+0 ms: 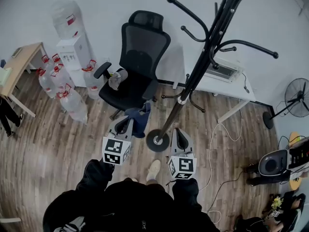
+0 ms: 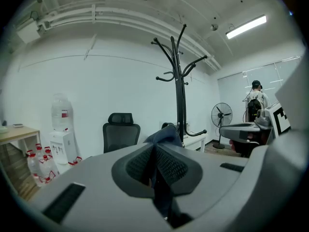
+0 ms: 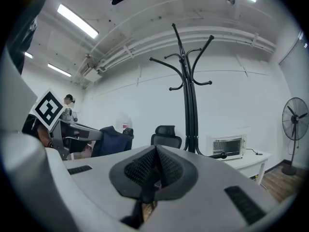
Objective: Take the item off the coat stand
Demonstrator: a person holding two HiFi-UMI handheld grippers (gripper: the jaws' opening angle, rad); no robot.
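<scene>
Dark blue cloth [image 1: 138, 121] is pinched between the pressed pads of the left gripper [image 1: 125, 123] and is off the stand [image 1: 193, 76], clear of its pole. Seen from the head, it hangs over the wooden floor [image 1: 53, 144] at ten o'clock of the stand's round base. The left gripper view confirms this: the jaws of the left gripper [image 2: 154, 148] are closed on the cloth [image 2: 164, 134], a fold of which rises above their tips, and the stand [image 2: 180, 95] is upright well beyond them. The right gripper [image 1: 180, 133] is just beside the base at three o'clock. In its own view the jaws of the right gripper [image 3: 155, 151] are pressed together with nothing between them. Containers: a cluster of clear bottles [image 1: 72, 104] with red caps and handles stands on the floor at ten o'clock of the base. Next to them is a white dispenser [image 1: 73, 52] with a large jug [image 1: 65, 17] upended on top. How full any of these are cannot be told. An oven [image 1: 222, 71] sits on the white table [image 1: 241, 88] at one o'clock with its door closed, and its inside cannot be made out. A black chair [image 1: 140, 47] stands at twelve o'clock, and a fan [image 1: 297, 97] at three o'clock, well apart from the stand.
</scene>
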